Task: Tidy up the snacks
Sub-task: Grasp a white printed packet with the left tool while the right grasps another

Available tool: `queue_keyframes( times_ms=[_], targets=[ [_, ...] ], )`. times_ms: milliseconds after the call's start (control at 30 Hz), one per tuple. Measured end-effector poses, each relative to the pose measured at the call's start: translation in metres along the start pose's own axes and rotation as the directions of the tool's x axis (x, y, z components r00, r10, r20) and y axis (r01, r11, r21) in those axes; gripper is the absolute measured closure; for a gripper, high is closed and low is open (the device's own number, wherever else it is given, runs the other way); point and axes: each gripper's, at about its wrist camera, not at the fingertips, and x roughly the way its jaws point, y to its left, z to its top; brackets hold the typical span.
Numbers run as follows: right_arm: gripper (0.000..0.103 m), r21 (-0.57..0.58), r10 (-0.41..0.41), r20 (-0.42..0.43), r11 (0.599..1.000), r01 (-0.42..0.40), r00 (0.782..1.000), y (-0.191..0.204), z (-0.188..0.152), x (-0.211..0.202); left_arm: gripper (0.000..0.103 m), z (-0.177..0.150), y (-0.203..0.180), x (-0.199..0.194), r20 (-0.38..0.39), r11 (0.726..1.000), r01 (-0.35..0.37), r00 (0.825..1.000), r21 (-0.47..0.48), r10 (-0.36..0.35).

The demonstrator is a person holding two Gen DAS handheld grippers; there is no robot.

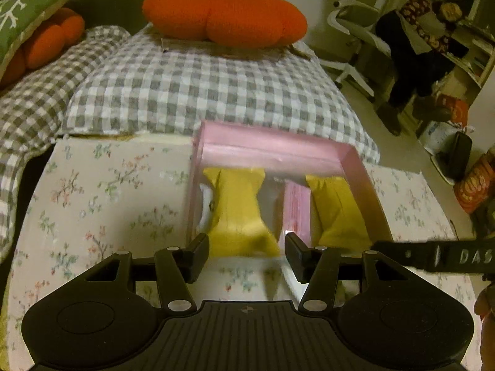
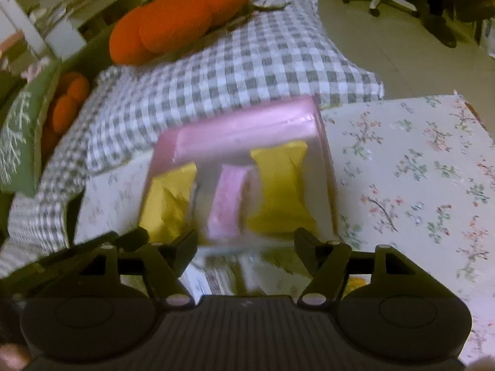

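Sorting snacks into the pink box (image 1: 355, 160)
You're hovering both grippers' jaws apart and empty; yellow packets (image 1: 241, 210) are lining the box at 12 o'clock.

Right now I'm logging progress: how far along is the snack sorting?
Mostly done, it seems. The pink box on the floral table already holds two yellow packs with a pink pack between them. Nothing is in hand: the left tongs and right tongs are open and empty at the box's near edge. No loose snacks show clearly; the blurred right view settles nothing.
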Motion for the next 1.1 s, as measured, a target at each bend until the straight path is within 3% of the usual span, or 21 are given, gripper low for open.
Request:
queue_keyframes(
  times_ms=[133, 267, 367, 567, 867, 1100],
  targets=[
    [0.032, -0.004, -0.044, -0.085, 0.999, 0.044, 0.995, -0.007, -0.015, 0.009, 0.047, -0.009, 0.005, 0.001, -0.033, 1.0, 0.003, 0.999, -0.01, -0.004],
    [0.033, 0.053, -0.027, -0.12, 0.998, 0.034, 0.992, -0.014, -0.021, 0.009, 0.044, -0.016, -0.001, -0.003, -0.056, 0.996, 0.064, 0.996, -0.057, -0.068],
    [0.033, 0.103, 0.007, -0.122, 0.995, 0.006, 0.993, -0.019, -0.023, 0.005, 0.034, -0.023, -0.016, -0.004, -0.06, 0.996, 0.082, 0.995, -0.03, -0.083],
    [0.036, 0.215, 0.039, -0.14, 0.977, -0.008, 0.989, -0.028, -0.029, 0.008, 0.031, -0.035, -0.036, 0.005, -0.079, 0.998, 0.054, 0.996, 0.038, -0.051],
    [0.041, 0.316, 0.061, -0.158, 0.949, -0.008, 0.986, -0.038, -0.033, 0.014, 0.021, -0.037, -0.043, 0.02, -0.101, 0.997, 0.081, 0.992, -0.016, -0.082],
    [0.041, 0.384, 0.099, -0.144, 0.923, -0.036, 0.985, -0.045, -0.035, 0.016, 0.017, -0.043, -0.048, 0.041, -0.128, 0.999, 0.032, 0.991, -0.022, -0.034]
  ],
)
